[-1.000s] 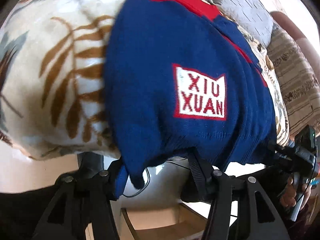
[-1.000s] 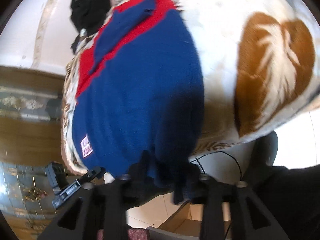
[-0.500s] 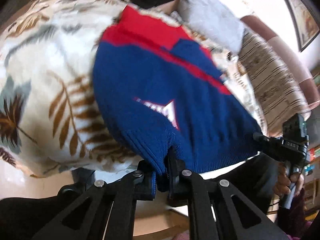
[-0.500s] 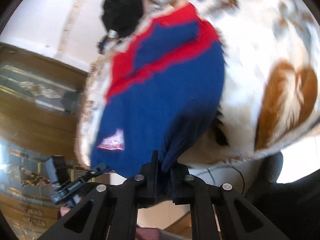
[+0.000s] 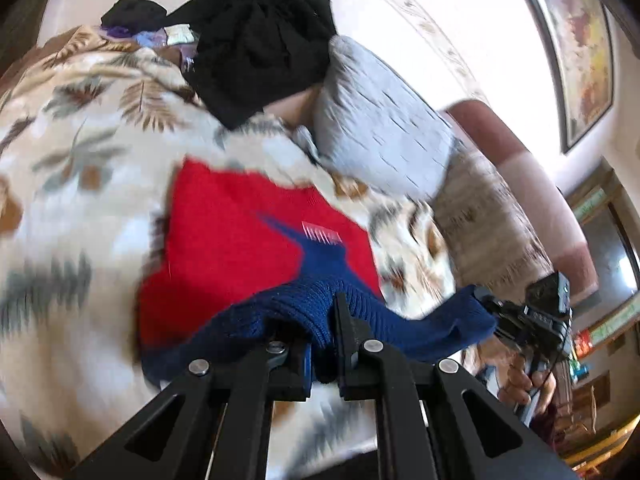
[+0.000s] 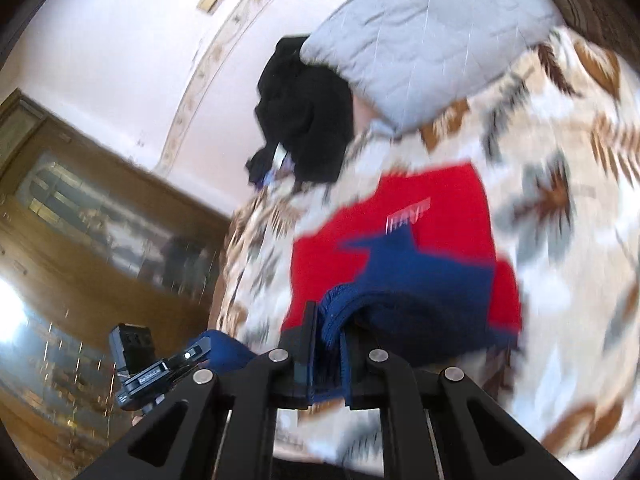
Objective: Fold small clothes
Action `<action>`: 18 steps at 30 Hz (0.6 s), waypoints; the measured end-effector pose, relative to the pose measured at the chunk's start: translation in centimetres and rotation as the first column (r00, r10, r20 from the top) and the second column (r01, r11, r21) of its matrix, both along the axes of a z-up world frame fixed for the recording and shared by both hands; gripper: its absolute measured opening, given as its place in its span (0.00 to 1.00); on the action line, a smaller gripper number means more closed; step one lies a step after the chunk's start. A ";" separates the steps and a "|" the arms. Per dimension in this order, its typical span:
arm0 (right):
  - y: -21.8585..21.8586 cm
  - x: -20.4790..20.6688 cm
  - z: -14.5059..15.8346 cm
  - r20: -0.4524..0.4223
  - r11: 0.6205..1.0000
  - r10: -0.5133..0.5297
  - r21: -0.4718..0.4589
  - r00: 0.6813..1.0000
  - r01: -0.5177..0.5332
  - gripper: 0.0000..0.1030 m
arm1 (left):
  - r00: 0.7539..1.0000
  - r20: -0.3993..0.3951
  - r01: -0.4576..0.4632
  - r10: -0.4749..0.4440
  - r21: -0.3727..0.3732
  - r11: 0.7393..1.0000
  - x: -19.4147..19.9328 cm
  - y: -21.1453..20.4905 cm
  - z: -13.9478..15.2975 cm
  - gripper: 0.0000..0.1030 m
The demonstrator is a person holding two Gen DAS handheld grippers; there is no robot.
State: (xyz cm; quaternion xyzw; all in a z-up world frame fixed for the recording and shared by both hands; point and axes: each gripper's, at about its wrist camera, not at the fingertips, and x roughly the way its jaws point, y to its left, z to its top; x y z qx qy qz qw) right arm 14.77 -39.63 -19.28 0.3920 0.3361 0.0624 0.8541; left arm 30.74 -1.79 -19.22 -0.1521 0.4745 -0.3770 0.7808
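A small knitted sweater, blue with a red upper part [image 5: 240, 248] [image 6: 436, 220], lies on a leaf-patterned blanket [image 5: 80, 160] [image 6: 560, 160]. My left gripper [image 5: 322, 344] is shut on the blue ribbed hem, lifted above the red part. My right gripper [image 6: 328, 344] is shut on the hem's other corner, also raised. The hem hangs stretched between the two grippers, doubled over the sweater's upper half. In the left wrist view the right gripper [image 5: 536, 316] shows at the right with a hand below it. In the right wrist view the left gripper [image 6: 160, 368] shows at lower left.
A black garment pile [image 5: 260, 40] [image 6: 308, 120] and a grey quilted pillow [image 5: 384, 128] [image 6: 420, 32] lie at the far end of the blanket. A striped cushion [image 5: 492, 232] sits to the right. A wooden cabinet [image 6: 80, 200] stands beyond the bed's left side.
Both grippers closed on the blue hem at the near edge, then rose and carried it forward over the sweater. The blue body with its label is folded under; the red part now shows.
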 end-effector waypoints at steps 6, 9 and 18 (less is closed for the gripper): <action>-5.5 10.5 -4.9 -0.026 0.994 -0.087 0.064 0.996 0.089 0.10 | 0.996 -0.025 -0.079 0.082 0.097 0.992 10.9 -3.7 -3.9 0.09; -7.4 15.1 -8.6 -0.077 0.990 -0.117 0.075 0.990 0.123 0.10 | 0.993 -0.054 -0.098 0.108 0.167 0.981 14.6 -5.2 -8.1 0.09; -12.6 17.8 -17.6 -0.141 0.897 -0.268 0.324 0.953 0.300 0.74 | 0.991 -0.058 -0.115 0.119 0.070 0.991 16.9 -4.6 -13.8 0.12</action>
